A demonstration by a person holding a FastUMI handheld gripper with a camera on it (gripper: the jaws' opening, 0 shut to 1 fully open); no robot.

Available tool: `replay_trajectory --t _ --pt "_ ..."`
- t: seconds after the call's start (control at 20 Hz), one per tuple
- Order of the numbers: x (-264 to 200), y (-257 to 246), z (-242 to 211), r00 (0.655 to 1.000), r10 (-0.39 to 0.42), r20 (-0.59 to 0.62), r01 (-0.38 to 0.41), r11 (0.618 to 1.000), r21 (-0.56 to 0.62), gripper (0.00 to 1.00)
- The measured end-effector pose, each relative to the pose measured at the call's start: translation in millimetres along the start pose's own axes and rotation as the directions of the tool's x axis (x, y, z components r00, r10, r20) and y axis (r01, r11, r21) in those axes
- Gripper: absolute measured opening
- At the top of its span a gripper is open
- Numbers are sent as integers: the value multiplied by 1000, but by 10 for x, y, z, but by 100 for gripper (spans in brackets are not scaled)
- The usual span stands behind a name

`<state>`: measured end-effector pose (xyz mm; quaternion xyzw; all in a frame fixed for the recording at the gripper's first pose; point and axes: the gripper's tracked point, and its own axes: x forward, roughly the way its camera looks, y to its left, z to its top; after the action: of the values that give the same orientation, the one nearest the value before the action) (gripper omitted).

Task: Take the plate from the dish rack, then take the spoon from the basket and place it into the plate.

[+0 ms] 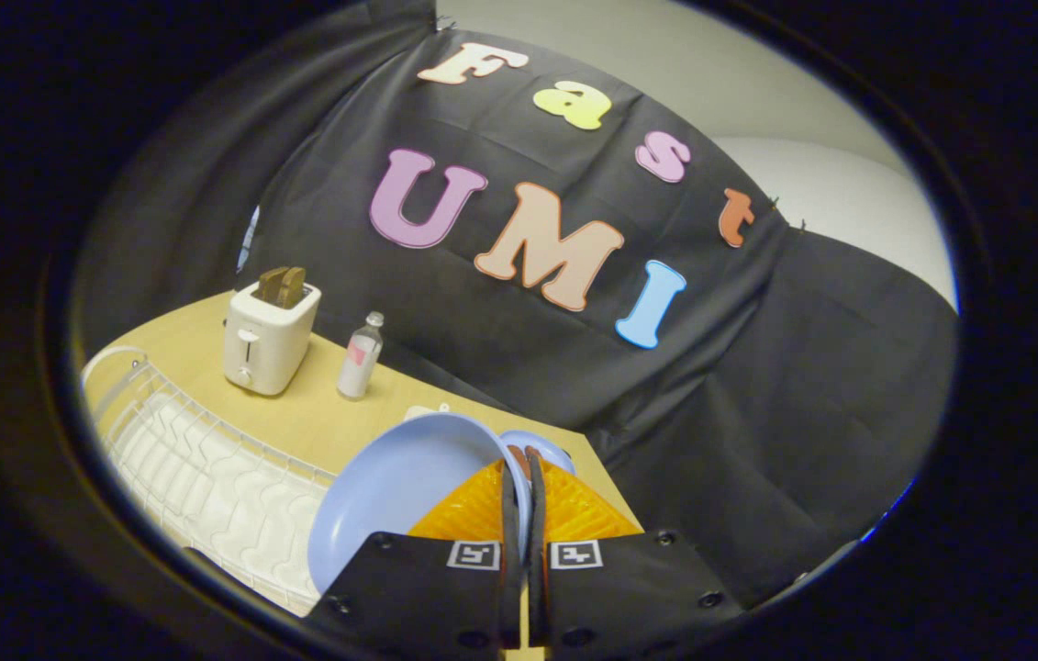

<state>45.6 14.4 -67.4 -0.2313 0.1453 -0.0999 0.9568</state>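
A light blue plate (399, 487) stands on edge between my fingers, its rim pinched by my gripper (519, 459), which is shut on it. The plate hangs just beside the white wire dish rack (197, 468), above the wooden table. Its face turns toward the rack. A second bluish rim (548, 447) peeks out just past the fingertips; I cannot tell what it belongs to.
A white toaster (266, 340) with brown slices in it stands on the table (326, 413) beyond the rack. A small clear bottle (360, 358) with a pink label stands to its right. The table's far corner ends just ahead of the fingers, against black cloth.
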Motion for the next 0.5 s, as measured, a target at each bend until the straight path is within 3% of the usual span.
replay_trajectory --t 0.5 --pt "13 -891 -619 998 13 -60 -2 983 182 6"
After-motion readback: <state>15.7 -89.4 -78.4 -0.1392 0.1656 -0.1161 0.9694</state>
